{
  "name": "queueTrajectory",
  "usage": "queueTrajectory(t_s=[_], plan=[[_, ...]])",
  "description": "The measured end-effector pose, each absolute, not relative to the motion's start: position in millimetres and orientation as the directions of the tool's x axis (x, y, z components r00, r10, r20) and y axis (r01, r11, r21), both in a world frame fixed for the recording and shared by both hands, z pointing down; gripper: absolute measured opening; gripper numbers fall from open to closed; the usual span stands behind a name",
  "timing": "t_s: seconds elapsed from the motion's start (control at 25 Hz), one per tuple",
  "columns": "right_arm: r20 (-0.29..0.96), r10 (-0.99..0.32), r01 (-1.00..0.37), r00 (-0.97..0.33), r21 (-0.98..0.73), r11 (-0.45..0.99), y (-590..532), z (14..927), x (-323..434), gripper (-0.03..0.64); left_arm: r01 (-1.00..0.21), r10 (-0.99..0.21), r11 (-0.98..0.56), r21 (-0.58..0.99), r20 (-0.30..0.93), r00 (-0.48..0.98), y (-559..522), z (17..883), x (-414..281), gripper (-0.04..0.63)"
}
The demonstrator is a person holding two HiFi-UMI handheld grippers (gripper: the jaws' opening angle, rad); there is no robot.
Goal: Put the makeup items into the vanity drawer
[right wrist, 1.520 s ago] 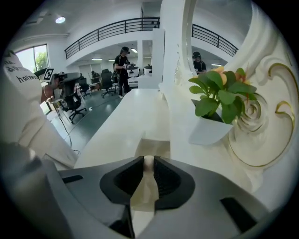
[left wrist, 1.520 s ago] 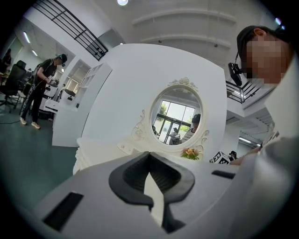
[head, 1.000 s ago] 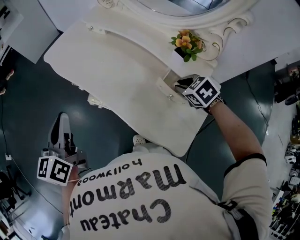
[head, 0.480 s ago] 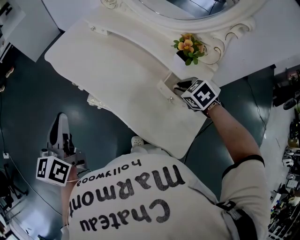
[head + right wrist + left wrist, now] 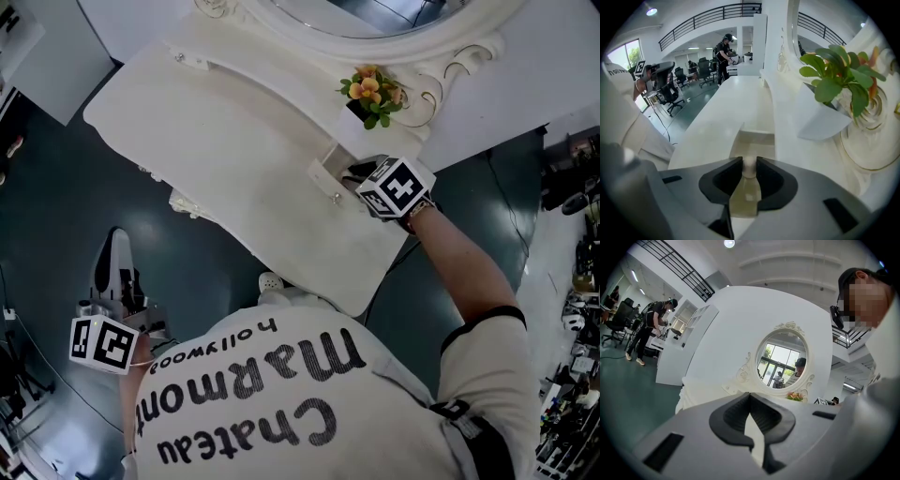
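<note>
Left claw (image 5: 116, 242) (image 5: 750, 395): low, off the counter's near edge, over the floor (image 5: 56, 197). Jaw tips are together with nothing between them. Far ahead of it is the mirror (image 5: 783, 359), oval, in a carved white frame. The counter (image 5: 234, 141) (image 5: 701, 392) lies under that.

Drawer (image 5: 325, 170) (image 5: 757, 139): pulled out at the counter's right end, directly under and ahead of the right claw. Pale inside.

Right claw (image 5: 356, 172) (image 5: 749, 161): at the drawer mouth, pointing along the counter. Jaws are opening. A bottle (image 5: 744, 194) is between them: small, translucent beige, with a whitish round cap. The cap sits in the gap at the tips, pads close on either side and not visibly pressing. The body runs back toward the claw's base, over the open drawer.

Flowers (image 5: 368, 87) (image 5: 836, 77): ahead and right of the right claw. Orange blooms, green leaves, white pot. They stand on the counter against the mirror frame, well apart from the left claw.
</note>
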State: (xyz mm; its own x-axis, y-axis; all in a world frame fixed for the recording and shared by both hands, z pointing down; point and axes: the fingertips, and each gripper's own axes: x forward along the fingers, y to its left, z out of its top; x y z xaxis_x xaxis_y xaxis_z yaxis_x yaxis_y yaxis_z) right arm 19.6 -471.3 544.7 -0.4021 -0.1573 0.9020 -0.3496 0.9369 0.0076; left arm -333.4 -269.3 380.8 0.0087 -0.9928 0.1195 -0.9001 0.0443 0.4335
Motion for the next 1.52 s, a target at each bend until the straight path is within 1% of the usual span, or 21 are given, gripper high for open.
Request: queueTrajectory(t_s=[0.32, 0.84, 1.12, 1.24, 1.44, 1.52], plan=[[0.897, -0.171, -0.352, -0.408, 0.018, 0.936, -472.1, 544.4, 17.9, 0.110, -0.897, -0.993, 0.042, 0.441, 0.121, 0.013, -270.0, 382.7, -333.3, 0.008], [0.907, -0.193, -0.357, -0.374, 0.052, 0.933, -473.9, 543.0, 21.8, 0.132, -0.889, -0.995, 0.045, 0.455, 0.100, 0.001, -262.3, 378.7, -341.3, 0.008], [0.891, -0.224, -0.431, -0.395, 0.036, 0.902, -475.6, 533.1, 27.1, 0.137, -0.888, -0.995, 0.046, 0.458, 0.096, -0.002, -248.9, 375.6, -346.0, 0.008], [0.875, -0.266, -0.478, -0.405, 0.046, 0.877, -474.1, 523.4, 32.1, 0.137, -0.889, -0.996, 0.032, 0.458, 0.091, 0.011, -242.3, 375.1, -343.2, 0.008], [0.820, -0.420, -0.586, -0.389, 0.132, 0.800, -468.4, 484.1, 49.5, 0.124, -0.890, -0.994, -0.009, 0.456, 0.089, 0.056, -231.1, 373.9, -335.2, 0.008], [0.772, -0.470, -0.638, -0.429, 0.110, 0.762, -458.0, 459.1, 50.0, 0.120, -0.888, -0.993, -0.027, 0.460, 0.091, 0.078, -227.4, 373.3, -331.3, 0.008]])
